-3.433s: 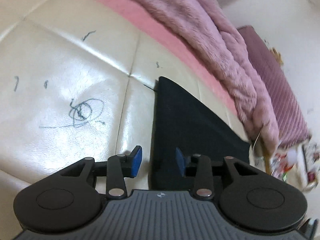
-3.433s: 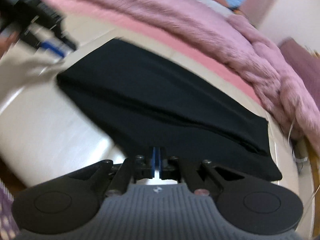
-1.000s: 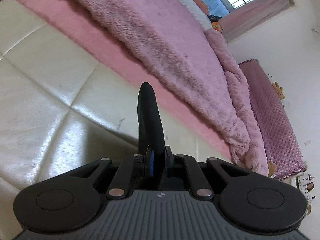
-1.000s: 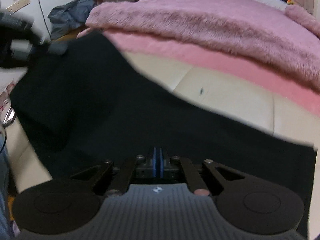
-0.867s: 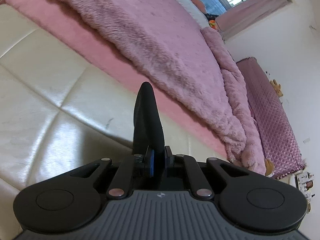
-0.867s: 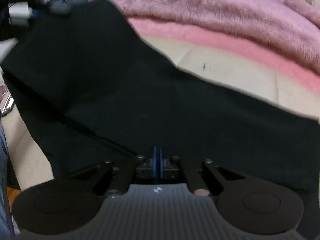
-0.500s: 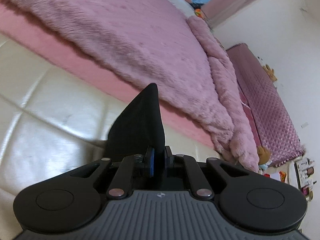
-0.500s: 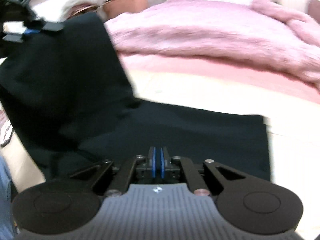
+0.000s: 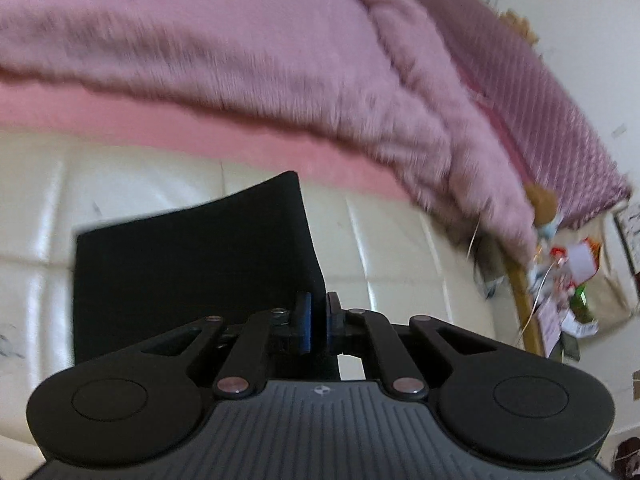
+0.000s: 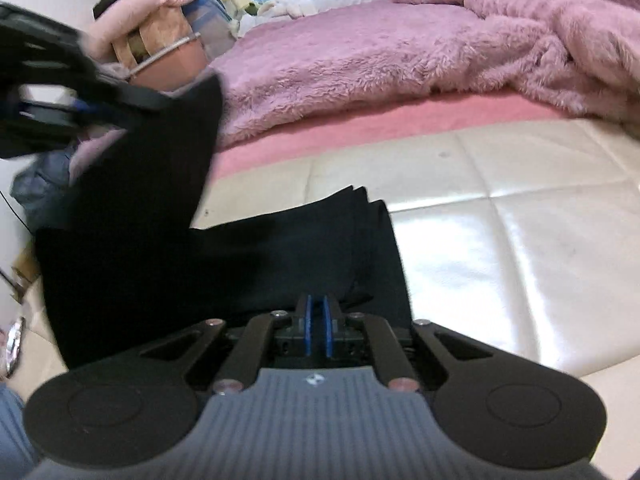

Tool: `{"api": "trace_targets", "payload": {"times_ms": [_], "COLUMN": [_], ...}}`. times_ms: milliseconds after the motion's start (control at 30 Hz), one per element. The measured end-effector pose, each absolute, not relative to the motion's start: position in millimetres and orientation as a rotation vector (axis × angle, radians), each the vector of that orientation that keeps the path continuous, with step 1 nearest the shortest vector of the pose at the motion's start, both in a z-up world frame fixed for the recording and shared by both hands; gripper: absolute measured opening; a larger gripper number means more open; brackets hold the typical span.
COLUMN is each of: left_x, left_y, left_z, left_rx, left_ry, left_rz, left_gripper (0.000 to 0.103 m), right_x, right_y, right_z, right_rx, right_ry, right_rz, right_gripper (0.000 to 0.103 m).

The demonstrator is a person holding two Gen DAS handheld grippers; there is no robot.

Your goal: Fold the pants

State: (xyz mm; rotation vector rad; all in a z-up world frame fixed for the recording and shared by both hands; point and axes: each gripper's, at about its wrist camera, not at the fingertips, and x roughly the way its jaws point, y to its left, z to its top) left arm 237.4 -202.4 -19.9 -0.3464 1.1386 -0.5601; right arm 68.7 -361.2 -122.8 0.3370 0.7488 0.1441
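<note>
Black pants (image 10: pixel 248 264) lie part folded on the cream leather bench (image 10: pixel 500 240). My right gripper (image 10: pixel 316 330) is shut on the near edge of the pants, low over the bench. My left gripper (image 9: pixel 318 322) is shut on another corner of the pants (image 9: pixel 192 256) and holds that flap up above the bench. In the right wrist view the left gripper (image 10: pixel 80 108) shows blurred at the upper left, with the black flap (image 10: pixel 176 152) hanging from it.
A fluffy pink blanket (image 10: pixel 400 48) covers the bed behind the bench, with a pink sheet edge (image 9: pixel 200 136) along it. A purple quilted cover (image 9: pixel 532 96) and clutter (image 9: pixel 568 272) lie at the far right. Bags and clothes (image 10: pixel 160 28) stand at the left.
My left gripper has carried its pants corner across toward the right end, so the flap now spreads wide. My right gripper has stayed shut on the pants, which now lie doubled on the bench.
</note>
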Motion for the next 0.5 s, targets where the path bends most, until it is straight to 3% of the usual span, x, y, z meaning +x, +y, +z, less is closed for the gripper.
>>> {"api": "trace_targets", "payload": {"times_ms": [233,500], "left_x": [248,245], "left_y": [-213,-182], "left_z": [-80,-58], "left_rx": [-0.407,-0.355], "left_ry": [1.25,1.159], "left_rz": [-0.572,-0.612], "left_gripper": [0.007,0.01], "right_x": [78,80], "right_y": [-359,-377], "right_z": [-135,-133], "right_rx": [0.365,0.418], "right_ry": [0.764,0.746], "right_rz": [0.152,0.084], "right_gripper": [0.003,0.004]}}
